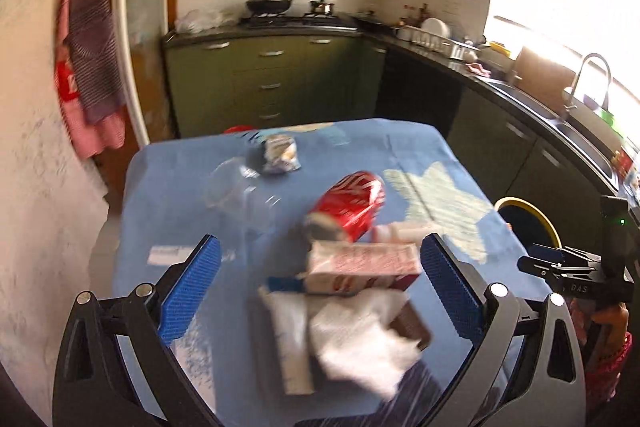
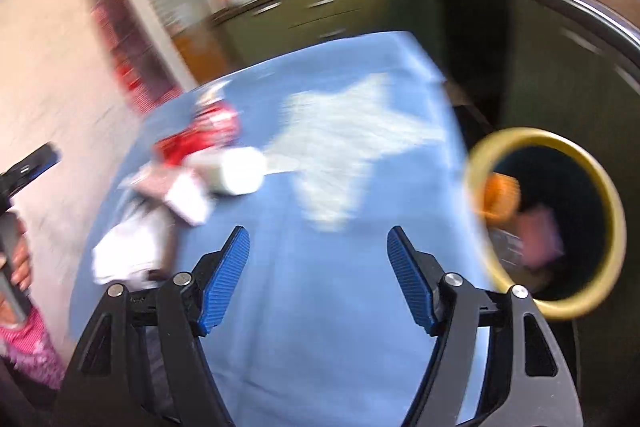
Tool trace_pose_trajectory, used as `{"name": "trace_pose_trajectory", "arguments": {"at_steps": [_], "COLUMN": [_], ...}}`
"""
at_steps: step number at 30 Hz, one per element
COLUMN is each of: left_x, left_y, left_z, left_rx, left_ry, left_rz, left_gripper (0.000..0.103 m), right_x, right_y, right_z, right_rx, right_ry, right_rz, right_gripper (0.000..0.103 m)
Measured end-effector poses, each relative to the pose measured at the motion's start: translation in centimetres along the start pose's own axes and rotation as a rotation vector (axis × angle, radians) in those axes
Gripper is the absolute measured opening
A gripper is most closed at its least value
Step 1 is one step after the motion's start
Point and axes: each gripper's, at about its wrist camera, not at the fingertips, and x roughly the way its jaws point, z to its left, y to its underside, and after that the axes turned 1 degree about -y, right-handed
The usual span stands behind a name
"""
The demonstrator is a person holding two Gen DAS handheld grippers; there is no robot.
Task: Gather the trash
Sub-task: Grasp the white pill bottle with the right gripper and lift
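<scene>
Left wrist view: the left gripper (image 1: 320,279), jaws spread and empty, frames the carton (image 1: 364,267) and tissue (image 1: 360,339), probably its next grab. The right gripper (image 2: 318,277) is released too, its bin (image 2: 600,167) at three o'clock for drops.

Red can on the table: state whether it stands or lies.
Lying: the red can rests on its side on the blue tablecloth.
</scene>
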Motion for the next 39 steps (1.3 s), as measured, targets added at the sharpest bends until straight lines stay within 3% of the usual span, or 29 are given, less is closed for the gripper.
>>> {"name": "trace_pose_trajectory", "arguments": {"at_steps": [3, 7, 13, 20, 29, 32, 39], "left_x": [0.2, 1.3, 1.9, 2.1, 3.1, 3.4, 3.3], "left_y": [1.1, 2.7, 3.1, 2.6, 2.5, 2.6, 2.7], "left_z": [2.3, 3.2, 2.2, 1.6, 1.1, 1.0, 0.7], "left_rx": [-0.031, -0.049, -0.036, -0.042, -0.037, -0.04, -0.036], "left_ry": [-0.008, 0.003, 0.016, 0.015, 0.007, 0.013, 0.022], "left_rz": [0.026, 0.049, 0.054, 0.052, 0.076, 0.082, 0.078], "left_gripper": [0.098, 0.098, 0.098, 0.098, 0.098, 0.098, 0.098], "right_x": [2.4, 4.8, 9.4, 13.0, 15.1, 15.3, 13.3], "right_y": [-0.9, -2.4, -4.4, -5.8, -6.4, -6.4, -5.5], "right_z": [4.3, 7.7, 7.9, 7.9, 8.6, 8.1, 6.3], "right_rx": [-0.117, -0.25, -0.509, -0.694, -0.743, -0.688, -0.56], "right_ry": [-0.061, -0.034, 0.038, -0.047, -0.157, -0.204, -0.211], "right_rz": [0.033, 0.035, 0.116, 0.227, 0.302, 0.315, 0.275], "right_gripper": [0.068, 0.068, 0.068, 0.068, 0.064, 0.047, 0.045]}}
